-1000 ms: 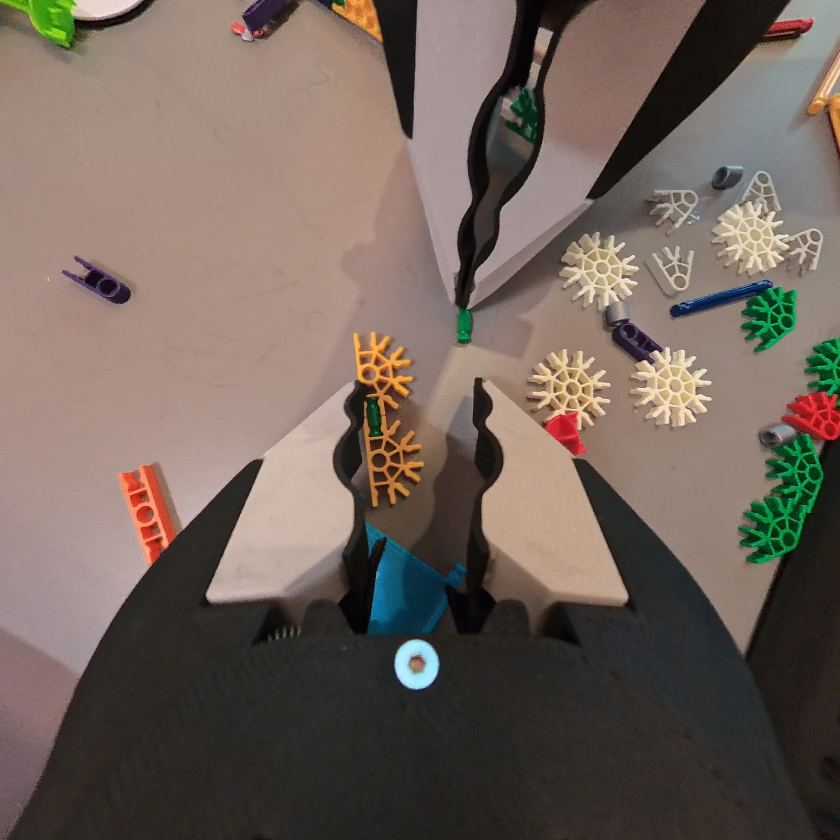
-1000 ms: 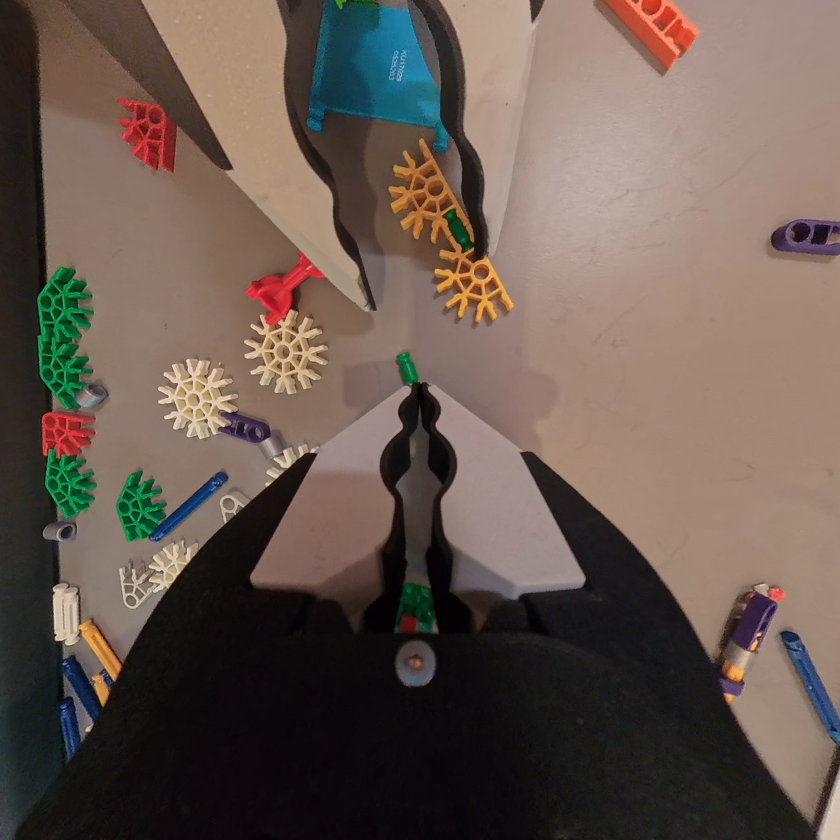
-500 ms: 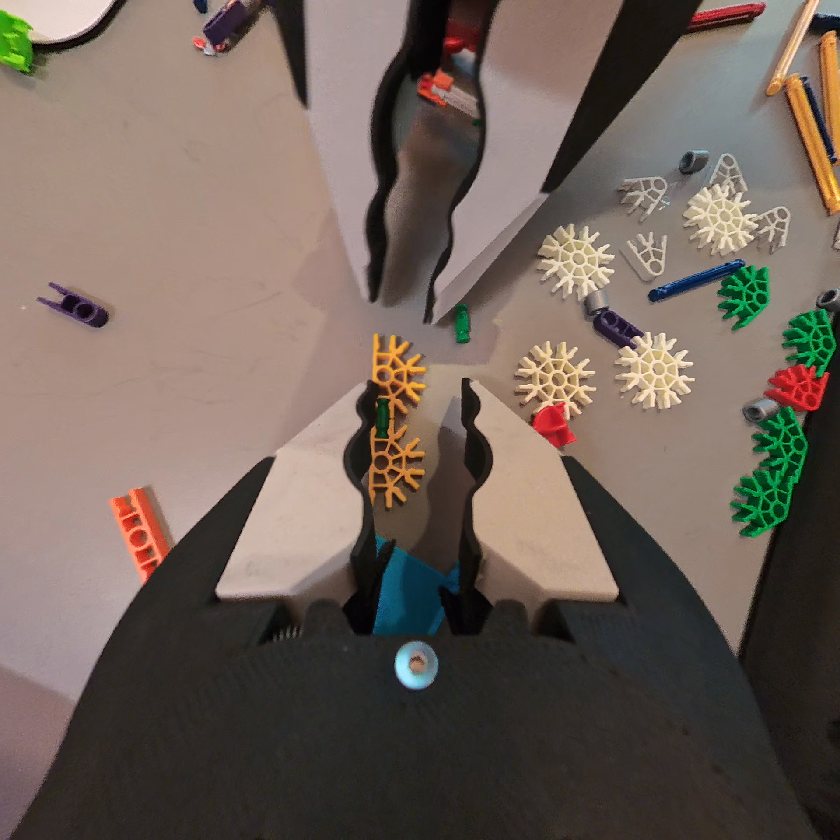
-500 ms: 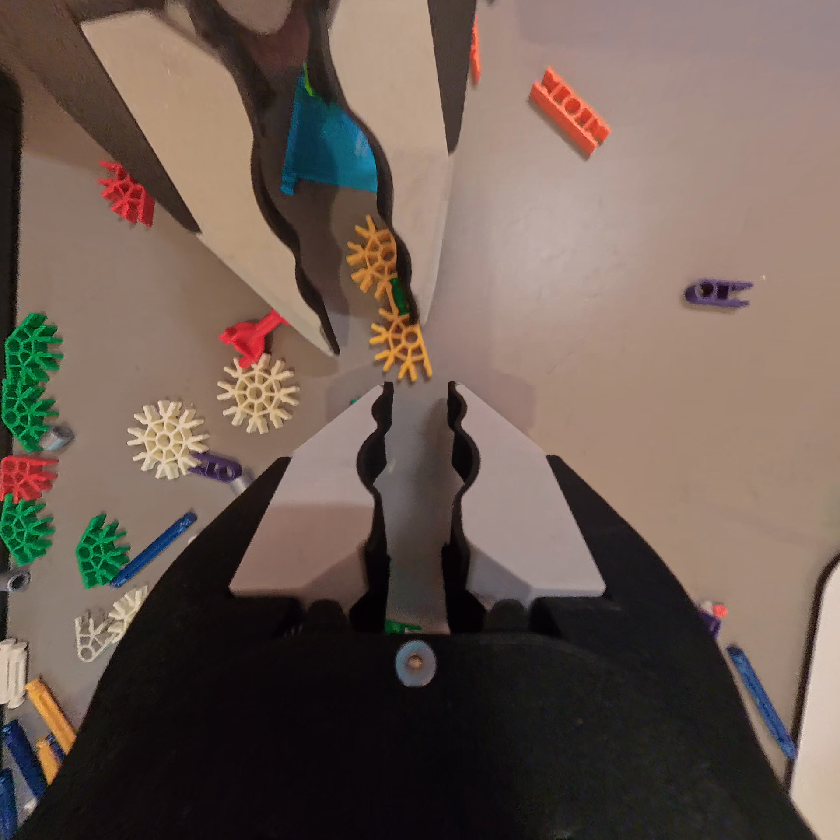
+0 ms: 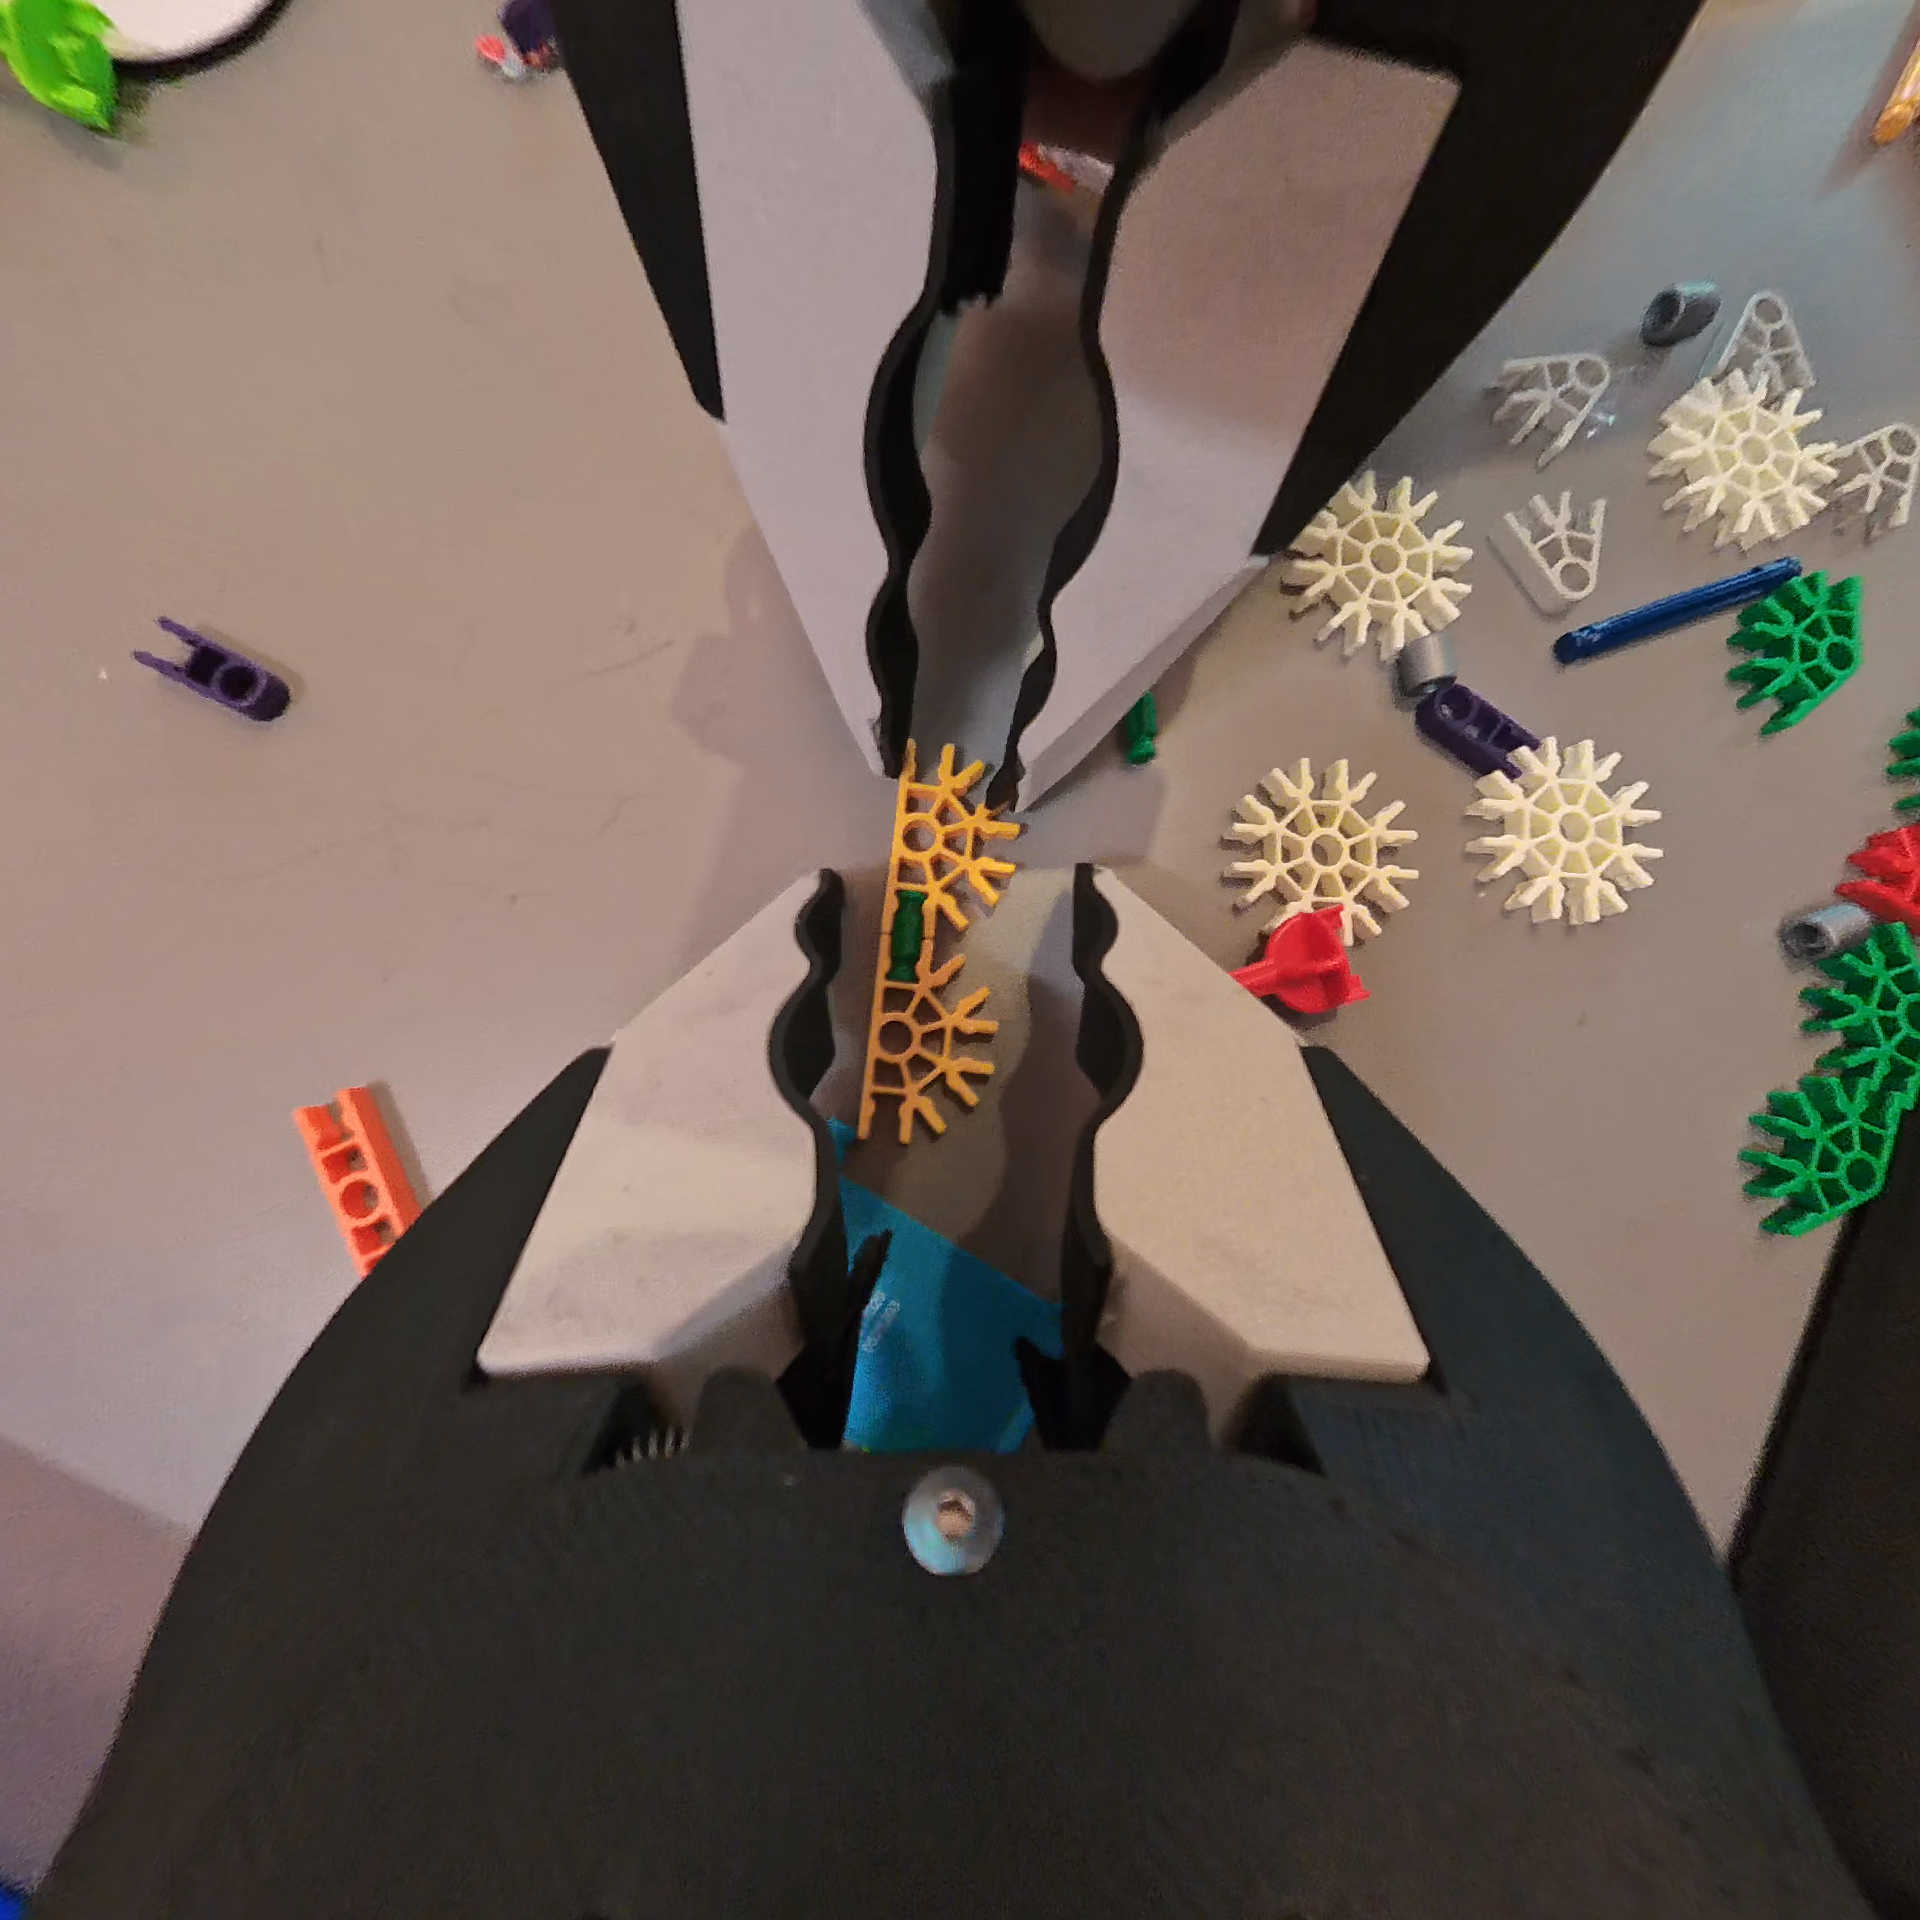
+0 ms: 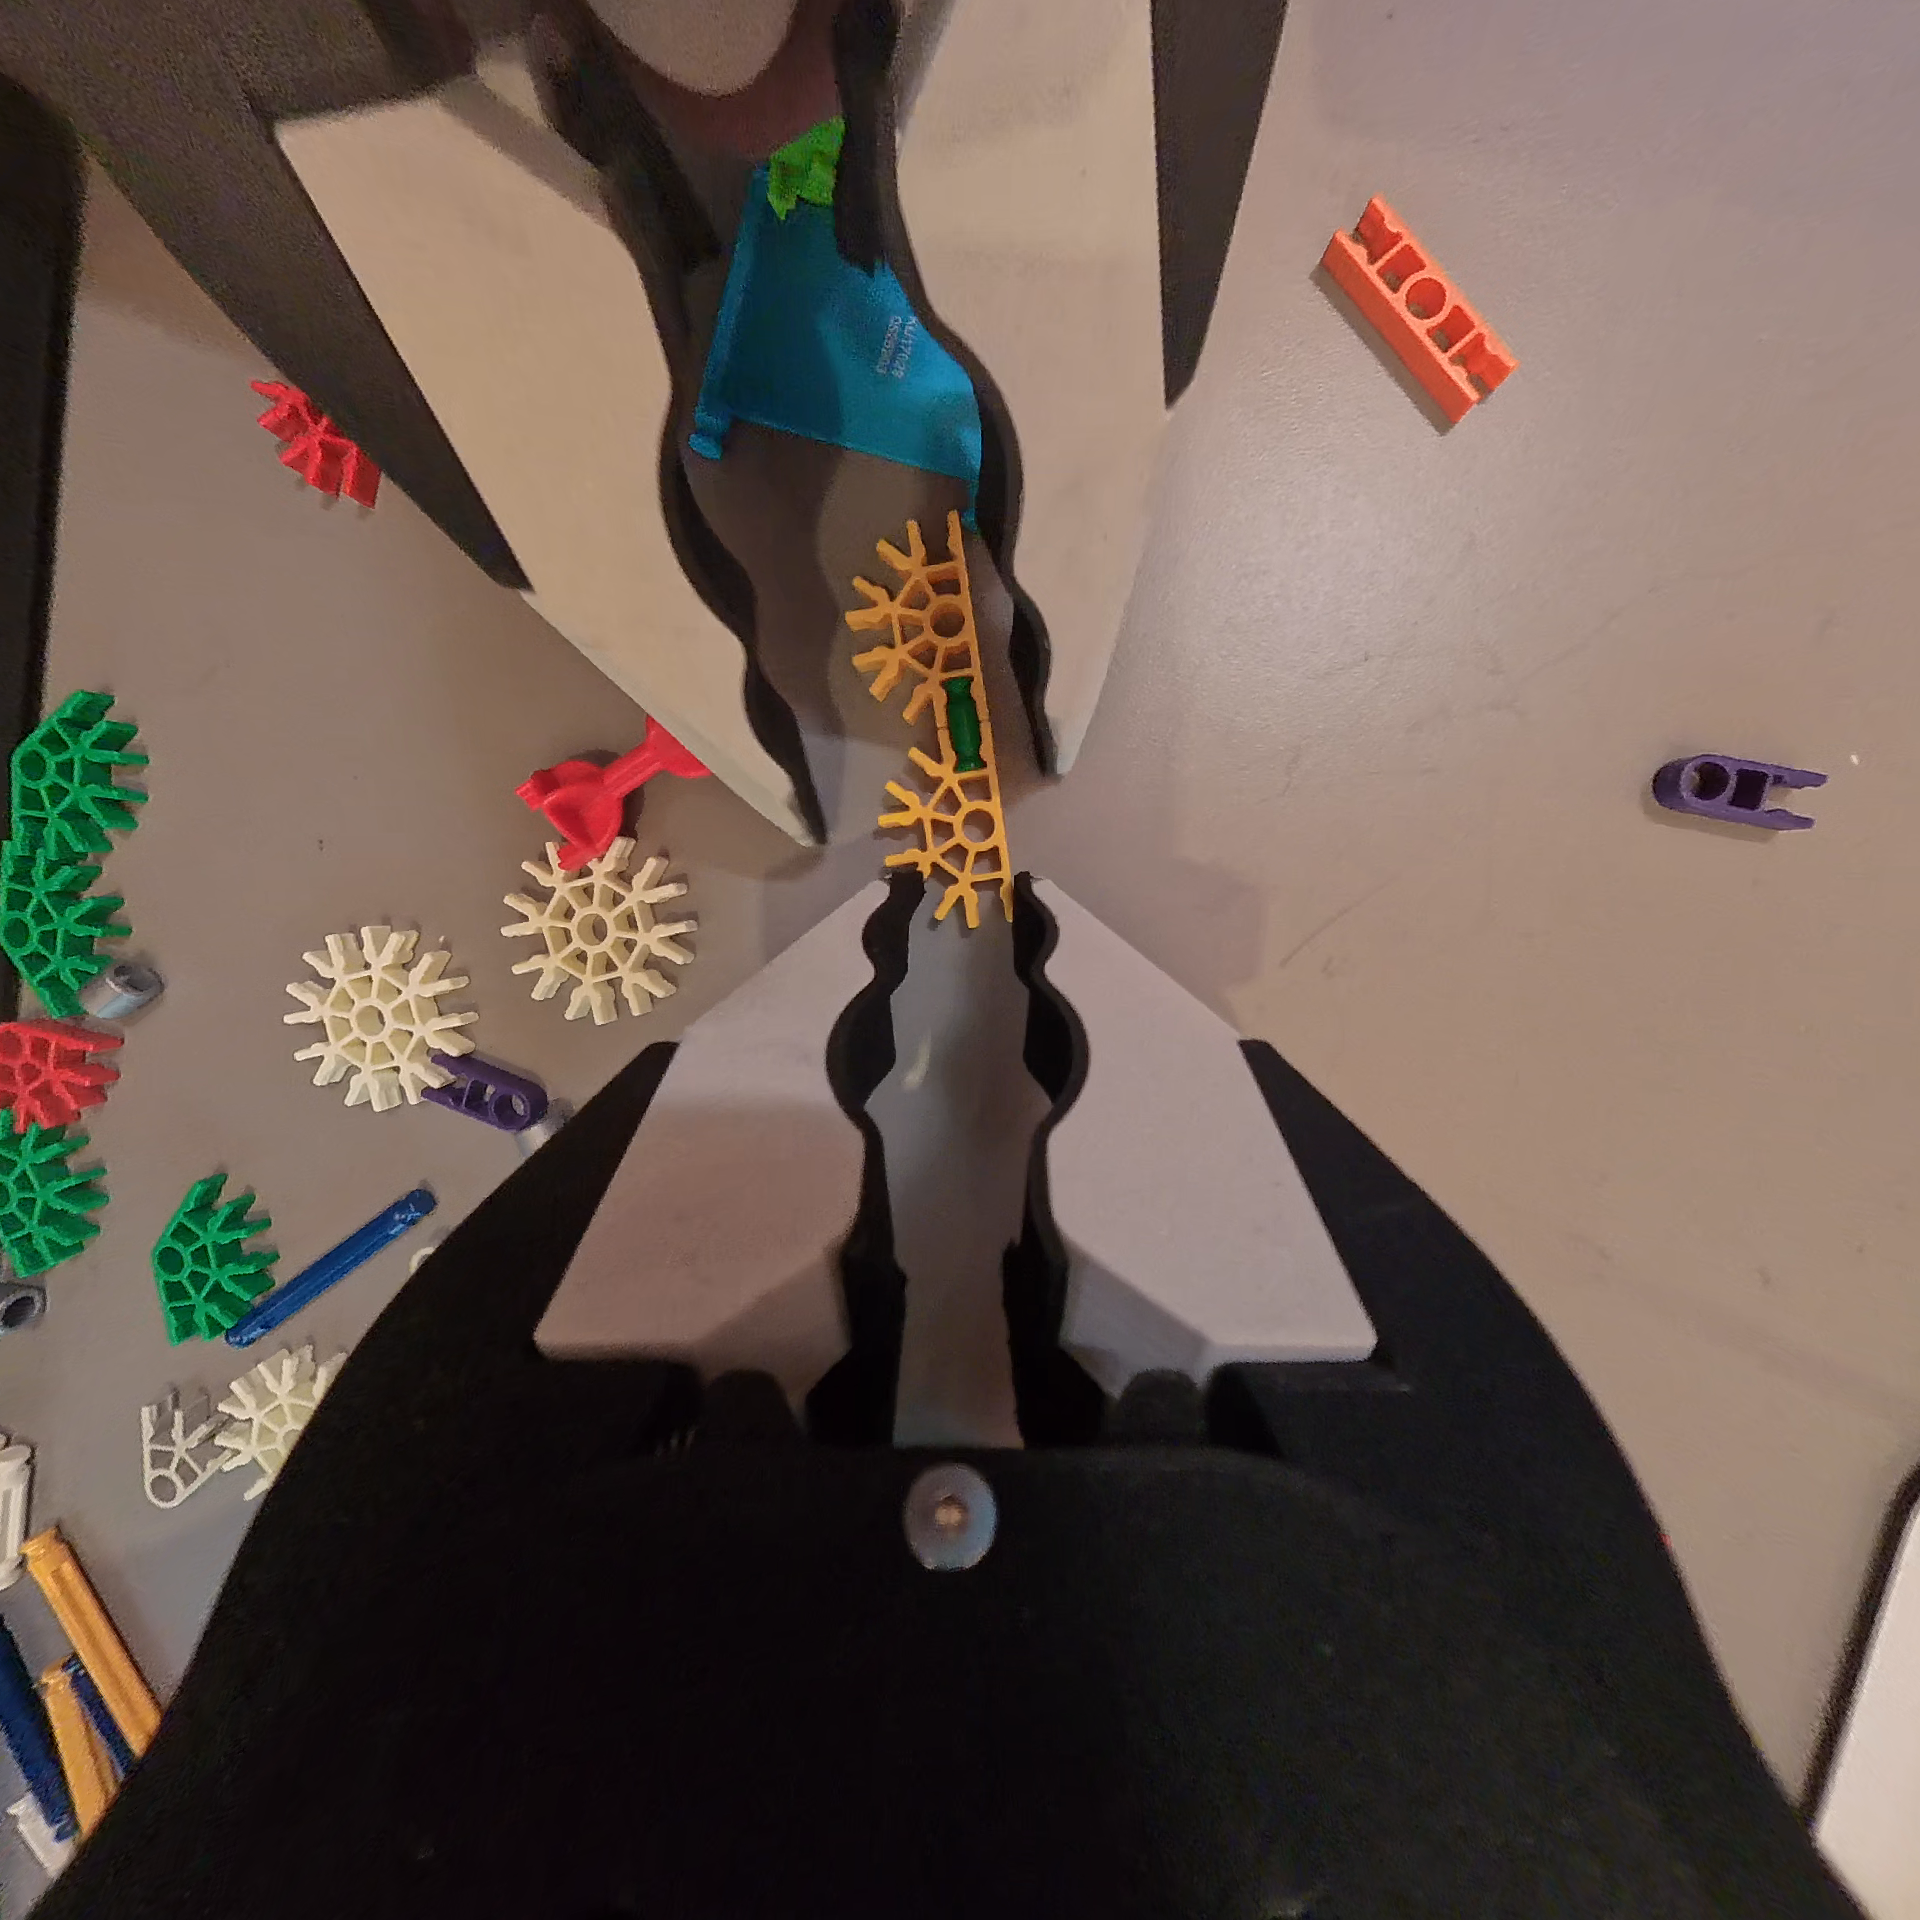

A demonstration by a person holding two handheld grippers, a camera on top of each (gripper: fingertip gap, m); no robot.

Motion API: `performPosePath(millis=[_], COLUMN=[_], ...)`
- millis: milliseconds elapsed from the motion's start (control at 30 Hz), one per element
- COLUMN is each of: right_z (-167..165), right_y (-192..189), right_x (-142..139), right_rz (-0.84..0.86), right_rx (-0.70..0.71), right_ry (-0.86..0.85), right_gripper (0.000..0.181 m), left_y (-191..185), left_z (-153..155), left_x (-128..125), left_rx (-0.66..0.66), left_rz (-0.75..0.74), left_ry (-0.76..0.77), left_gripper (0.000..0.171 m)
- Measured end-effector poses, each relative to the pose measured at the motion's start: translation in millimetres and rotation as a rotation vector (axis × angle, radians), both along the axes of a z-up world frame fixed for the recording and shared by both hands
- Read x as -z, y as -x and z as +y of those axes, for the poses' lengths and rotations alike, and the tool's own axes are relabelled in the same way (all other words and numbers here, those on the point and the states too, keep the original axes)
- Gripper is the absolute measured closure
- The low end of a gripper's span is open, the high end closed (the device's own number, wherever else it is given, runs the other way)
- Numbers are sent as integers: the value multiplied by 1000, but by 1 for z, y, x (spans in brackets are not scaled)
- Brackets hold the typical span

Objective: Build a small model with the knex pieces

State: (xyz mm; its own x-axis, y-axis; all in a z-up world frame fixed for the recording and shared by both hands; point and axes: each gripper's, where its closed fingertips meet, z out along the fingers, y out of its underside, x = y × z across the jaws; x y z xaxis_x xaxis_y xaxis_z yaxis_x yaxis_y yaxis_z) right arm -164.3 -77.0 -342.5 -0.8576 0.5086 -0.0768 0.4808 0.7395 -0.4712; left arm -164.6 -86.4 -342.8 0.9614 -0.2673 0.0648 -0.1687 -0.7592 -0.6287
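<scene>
**Two grippers facing each other over a yellow connector pair**

Grey table [image 5: 416, 416] littered with plastic building-toy parts. Centre: yellow connector pair [image 5: 930, 945], two half-wheel connectors joined by a short green rod [image 5: 906, 935], lying flat.

Left wrist view only: loose short green rod [image 5: 1141, 727] just beside the right gripper's tip; grey-white fan connectors [image 5: 1553, 535] upper right; lime-green piece [image 5: 62, 73] top left corner.

Right wrist view only: yellow and blue rods [image 6: 73, 1683] bottom left; lime-green bit [image 6: 805, 171] at the top of the teal panel [image 6: 831, 353]; white edge at lower right, can't tell what.

Both views: orange ladder piece [image 5: 358, 1184], purple clip [image 5: 223, 681], cream snowflake wheels [image 5: 1320, 847], red connector [image 5: 1304, 961], green half-wheels [image 5: 1797, 649], blue rod [image 5: 1673, 623].

Left gripper [image 5: 951, 894]: jaws spread wide, gripping nothing. Near half of the yellow pair sits between its fingers, close to the left one; contact unclear. Teal panel lies beneath, deep between the fingers.

Right gripper [image 6: 956, 883]: jaws parted, gap narrower than the left's. Fingertips straddle the far end of the yellow pair, spokes at or touching both tips; not clamped as far as visible.
</scene>
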Motion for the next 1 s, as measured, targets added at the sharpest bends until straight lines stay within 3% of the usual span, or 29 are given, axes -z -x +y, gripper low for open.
performPosePath(millis=[133, 367, 700, 1000], right_z=[-1, 18, 18, 16], right_y=[-1, -15, -34, -37], right_x=[-1, -20, -13, -13], right_rz=[-19, 6, -9, -13], right_rx=[26, 85, 25, 1], right_ry=[19, 40, 2, 5], right_gripper=[162, 165, 169, 173], left_y=[-2, -11, -39, -43], left_z=[4, -2, 0, 0], left_x=[2, -7, -3, -2], left_rx=[13, 5, 12, -12], left_rz=[19, -5, -2, 20], left_ry=[9, -26, -4, 12], left_gripper=[151, 151, 152, 152])
